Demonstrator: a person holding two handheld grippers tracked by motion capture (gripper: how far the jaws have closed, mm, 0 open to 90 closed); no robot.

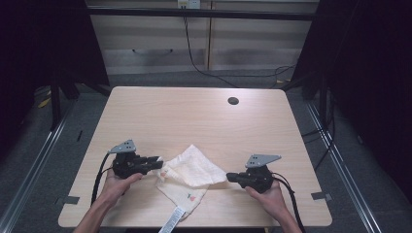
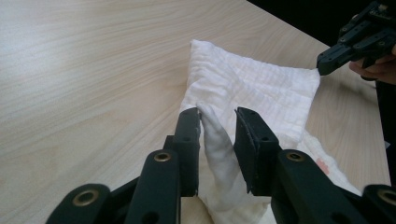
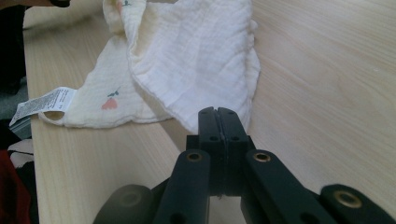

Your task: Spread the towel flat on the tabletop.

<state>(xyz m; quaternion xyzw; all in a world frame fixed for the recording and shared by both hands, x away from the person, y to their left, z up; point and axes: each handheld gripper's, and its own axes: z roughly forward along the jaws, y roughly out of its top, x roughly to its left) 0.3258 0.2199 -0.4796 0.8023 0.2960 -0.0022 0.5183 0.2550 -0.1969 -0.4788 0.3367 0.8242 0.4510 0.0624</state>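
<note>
Left gripper view is showing the left gripper (image 2: 217, 119) with its jaws standing apart, a raised ridge of the cloth (image 2: 261, 88) sitting between them; the ridge is touching the left-hand pad while the other pad is standing clear of it, so nothing is being pinched. In the right gripper view the right gripper (image 3: 218, 116) is showing its jaws pressed fully together, the tips lying just at a corner of the cloth; whether any cloth is caught between them cannot be told. In the high view the cloth (image 1: 192, 172), cream with a small red print and a white tag (image 1: 173, 221) at its near end, is lying folded over itself on the tabletop (image 1: 194, 111) near the front edge, between the two grippers, with a hand holding each one.
</note>
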